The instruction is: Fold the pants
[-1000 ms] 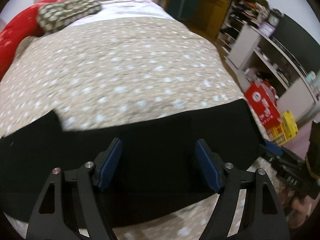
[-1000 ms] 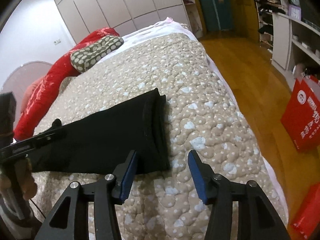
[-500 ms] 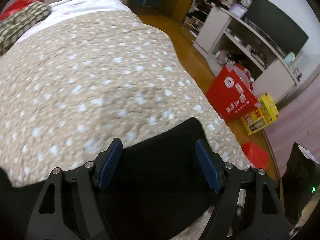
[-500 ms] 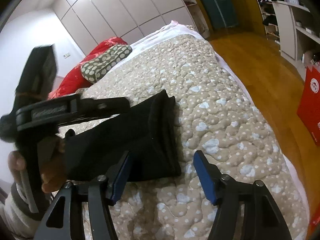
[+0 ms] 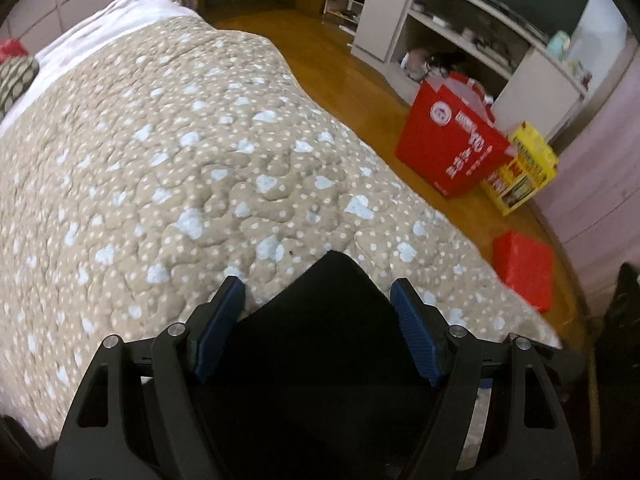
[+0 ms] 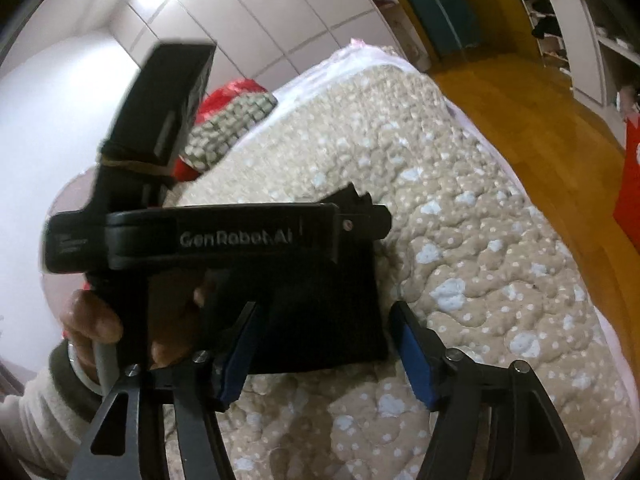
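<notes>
Both grippers gape over black pants (image 5: 320, 352) — red bag (image 5: 452, 144) open-topped.

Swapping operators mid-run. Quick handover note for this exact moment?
Left gripper: open, nothing held, hovering above the black pants, one corner showing between its fingers.
Right gripper: open, nothing held, at the near edge of the pants.
Pants lie as a compact dark piece on the dotted quilt, near the bed's foot. The left gripper partly hides them in the right view.
Done: they look folded at least once.
Left: cannot tell if another fold is needed; check and flatten.
</notes>
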The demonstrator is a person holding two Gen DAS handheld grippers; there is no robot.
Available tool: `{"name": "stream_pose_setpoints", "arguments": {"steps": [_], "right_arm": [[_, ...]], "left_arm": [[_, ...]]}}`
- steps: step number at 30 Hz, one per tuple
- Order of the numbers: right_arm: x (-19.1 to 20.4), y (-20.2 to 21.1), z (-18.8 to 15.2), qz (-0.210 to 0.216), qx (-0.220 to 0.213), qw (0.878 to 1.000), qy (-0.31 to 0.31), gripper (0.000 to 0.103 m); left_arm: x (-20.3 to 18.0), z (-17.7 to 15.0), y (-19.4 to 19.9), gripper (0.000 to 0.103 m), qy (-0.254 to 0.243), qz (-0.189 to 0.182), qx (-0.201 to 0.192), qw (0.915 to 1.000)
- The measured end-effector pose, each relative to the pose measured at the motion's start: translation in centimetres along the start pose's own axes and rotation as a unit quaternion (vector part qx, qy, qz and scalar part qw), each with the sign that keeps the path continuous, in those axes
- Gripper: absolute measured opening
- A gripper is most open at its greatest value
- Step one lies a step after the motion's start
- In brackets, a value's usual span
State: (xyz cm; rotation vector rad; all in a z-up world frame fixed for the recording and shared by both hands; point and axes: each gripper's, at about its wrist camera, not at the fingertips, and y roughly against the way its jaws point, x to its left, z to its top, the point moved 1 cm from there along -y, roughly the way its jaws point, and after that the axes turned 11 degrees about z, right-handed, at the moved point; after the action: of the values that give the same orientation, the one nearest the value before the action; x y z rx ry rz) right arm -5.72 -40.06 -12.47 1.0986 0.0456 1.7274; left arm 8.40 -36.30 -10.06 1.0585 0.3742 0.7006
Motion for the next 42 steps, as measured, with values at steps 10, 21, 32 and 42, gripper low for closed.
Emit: {"name": "stream_pose_setpoints", "arguments": {"steps": [10,21,32,42], "right_arm": [[0.3,-0.8,0.9,0.036,-0.016,0.999,-0.017,0.016],[11.2,-1.3,4.0,0.104,-0.016,0.99,0.09,0.015],[21.2,-15.5,-1.7,0.187,0.129,0.963,0.146,0.015],[20.0,-10.9,1.4,0.177,0.114,0.967,0.145,0.036]], "left_arm": [[1.1,0.5,1.3,0.028,0.004,-0.041,-0.025,0.9989],[11.2,-2.6,12.5,0.027,0.11,-0.018,-0.12,0.9864],[25.0,-17.6,15.5,0.027,0.305,0.087,-0.092,0.944],[23.9,-21.3,15.7,0.027,0.328,0.119,-0.092,0.9327]]}}
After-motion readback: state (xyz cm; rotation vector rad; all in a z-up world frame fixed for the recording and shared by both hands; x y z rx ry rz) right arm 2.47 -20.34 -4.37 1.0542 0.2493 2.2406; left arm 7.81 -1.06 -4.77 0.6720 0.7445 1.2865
